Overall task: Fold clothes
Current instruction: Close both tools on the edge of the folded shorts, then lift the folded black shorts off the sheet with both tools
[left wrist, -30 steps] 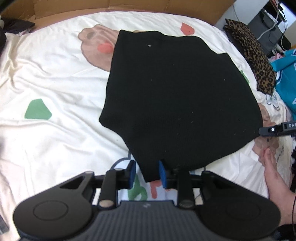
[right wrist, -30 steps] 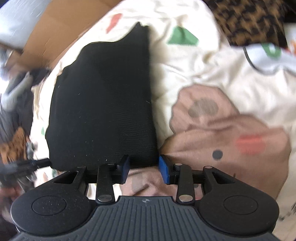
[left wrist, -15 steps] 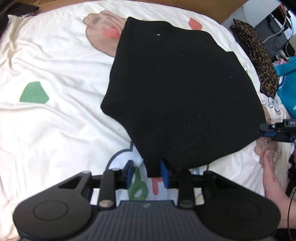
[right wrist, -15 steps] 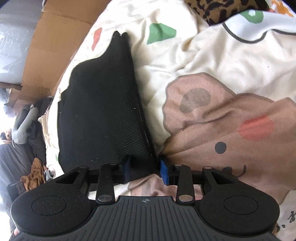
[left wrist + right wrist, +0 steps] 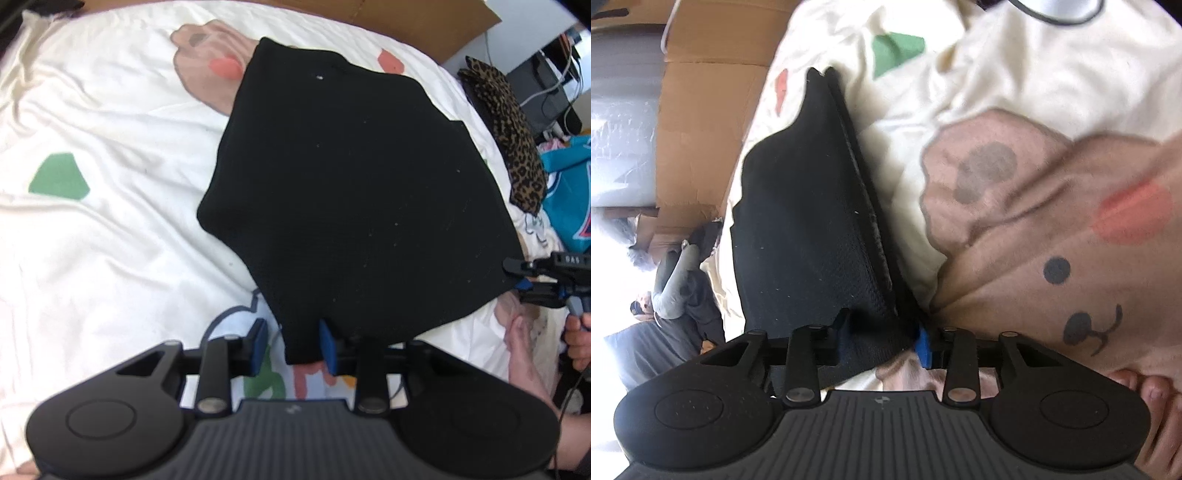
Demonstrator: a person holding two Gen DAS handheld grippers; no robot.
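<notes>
- A black knit garment (image 5: 354, 199), partly folded, lies flat on a cream bedsheet (image 5: 110, 240) printed with a cartoon bear and coloured patches; it sits toward the bed's right side in the left wrist view.
- Its near corner tapers to a narrow tab reaching the bed's near edge, and its far corner covers part of the printed bear head.
- The left gripper (image 5: 291, 347) straddles that near tab: the right blue pad touches the cloth edge, the left pad stands clear of it, so the jaws are partly open and not yet clamped.
- The right gripper (image 5: 882, 341) has the garment's right corner between its blue pads; its jaws are closing, and the cloth bunches up between them, lifted off the sheet into a ridge.
- In the left wrist view, the right gripper (image 5: 532, 277) shows at the garment's right edge.
- Bare sheet spreads wide to the garment's left.
- A leopard-print cloth (image 5: 509, 133) and a turquoise garment (image 5: 569, 192) crowd the bed's right edge.
- Brown cardboard (image 5: 424, 22) lines the far edge.
</notes>
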